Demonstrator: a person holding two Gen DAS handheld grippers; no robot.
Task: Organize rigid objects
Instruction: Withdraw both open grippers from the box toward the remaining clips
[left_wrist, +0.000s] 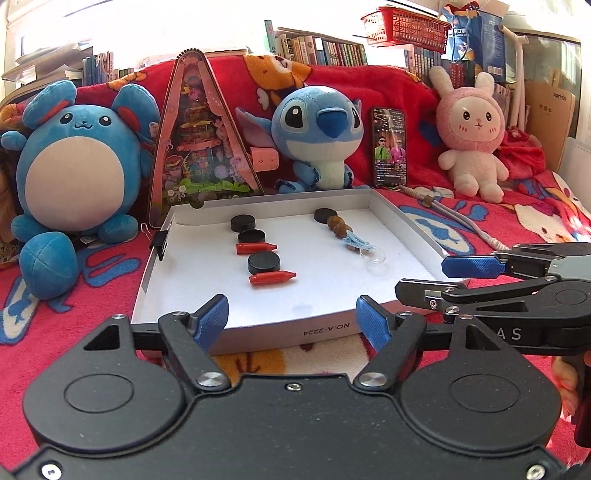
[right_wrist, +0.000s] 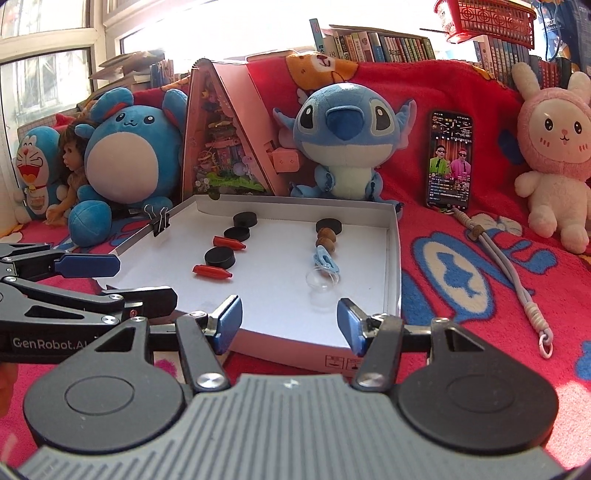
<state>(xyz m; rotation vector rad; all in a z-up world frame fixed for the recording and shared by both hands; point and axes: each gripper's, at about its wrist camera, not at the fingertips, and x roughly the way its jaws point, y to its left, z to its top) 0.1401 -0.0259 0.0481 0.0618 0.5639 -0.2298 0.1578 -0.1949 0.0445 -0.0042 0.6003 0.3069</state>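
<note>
Both grippers are held apart and empty at the near edge of the white cardboard tray (left_wrist: 402, 218), seemingly because the pieces inside are already lined up and nothing needs carrying at this instant. From the left wrist view, the left gripper (left_wrist: 293, 321) is seen with its blue, finely textured pads spread wide over the tray's near wall, nothing between them; the right gripper (left_wrist: 436, 277) enters from the right, its jaws also parted and bare. Inside the tray two rows can be made out. On the left, three flat black discs (left_wrist: 263, 262) alternate with two red, bullet-shaped pieces (left_wrist: 272, 277) of smooth, hard-looking material. On the right, a fourth disc heads a line of rounded brown nut-like pieces (left_wrist: 338, 226), a pale blue plastic clip (left_wrist: 356, 243) and a clear, shallow round cap (left_wrist: 373, 256). A black binder clip (left_wrist: 159, 242) is fixed on the left wall, presumably to stiffen it. From the right wrist view, the right gripper (right_wrist: 290, 321) is shown open above the tray's near wall (right_wrist: 295, 347), and the left gripper (right_wrist: 122, 277) reaches in from the left, likewise open. The same two rows are seen, the clear cap (right_wrist: 323, 282) nearest. The tray rests on a fuzzy red patterned blanket (right_wrist: 461, 314), with plush toys (right_wrist: 347, 147) and a propped phone (right_wrist: 450, 158) behind, apparently kept out of the working area.
</note>
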